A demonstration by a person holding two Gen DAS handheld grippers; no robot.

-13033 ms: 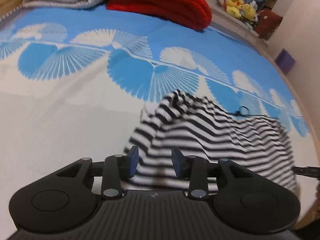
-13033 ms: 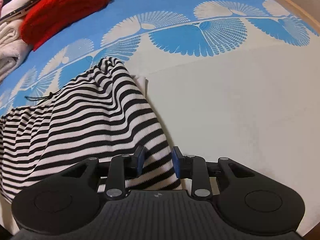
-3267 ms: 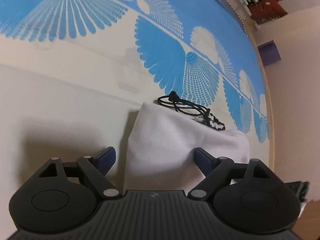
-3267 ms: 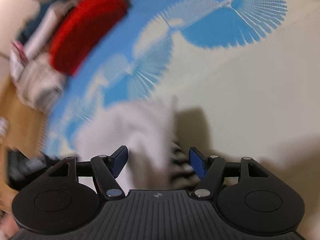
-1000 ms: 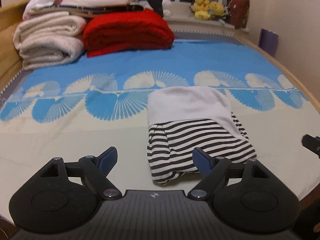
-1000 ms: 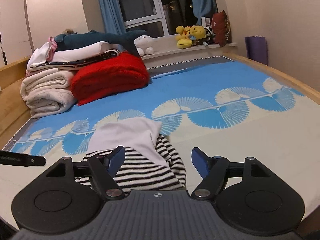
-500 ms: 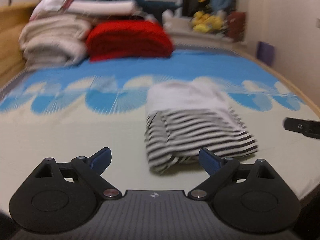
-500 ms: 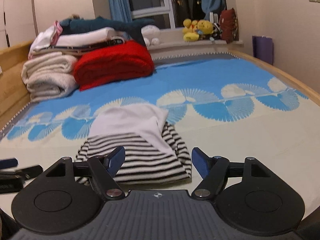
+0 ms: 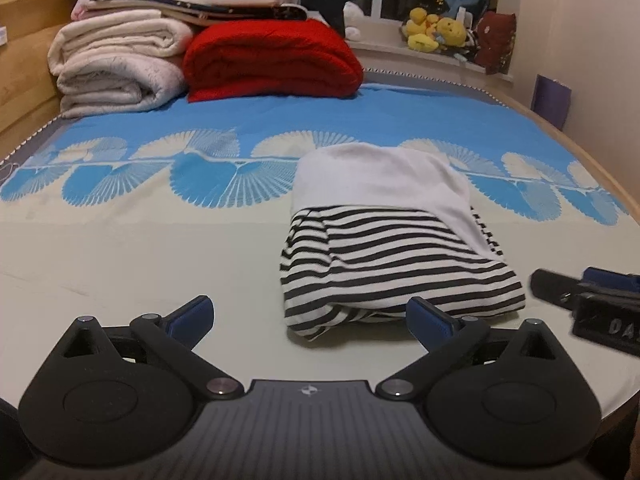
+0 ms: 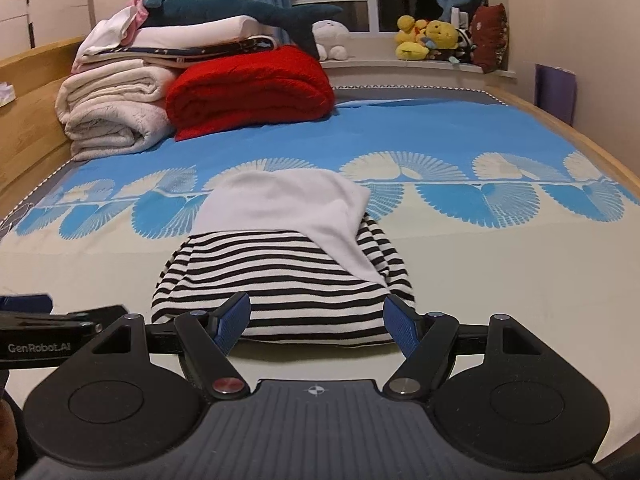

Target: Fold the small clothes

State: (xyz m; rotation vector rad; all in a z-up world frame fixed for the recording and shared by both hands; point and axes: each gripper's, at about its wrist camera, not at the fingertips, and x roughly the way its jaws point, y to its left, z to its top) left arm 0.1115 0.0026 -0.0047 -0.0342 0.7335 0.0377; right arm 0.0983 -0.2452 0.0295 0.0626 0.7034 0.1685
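**Mara:** Left wrist view first: the left gripper (image 9: 310,316) hangs with its jaws spread wide and nothing between them. The black-and-white striped knit garment with the white lining turned over its far half (image 9: 394,248) lies folded on the cream and blue fan-patterned bedspread (image 9: 120,248), ahead of the jaws and mostly toward the right-hand one.

**Jon:** And the right gripper (image 10: 318,322)?

**Mara:** Jaws released too, empty. From its own camera the bundle (image 10: 288,268) sits straight ahead, its near folded edge just beyond the blue pads (image 10: 234,320) and about centred between them. You can see that gripper's fingers (image 9: 584,290) poking in at the right of the left view, beside the bundle, not touching it.

**Jon:** So the fold looks done?

**Mara:** I'd judge it nearly so. The near left corner sags out in a loose lip, and the white flap lies slanted, not square.

**Jon:** How would you finish it well?

**Mara:** Close one pair of jaws lightly on that sagging corner and tuck it under, while the other presses flat on top so the layers don't slide. Knit like that is soft and slippery, I think, so slow and low. Keep clear of the folded red blanket (image 10: 248,88) and cream quilts (image 10: 112,120), far beyond the jaws.
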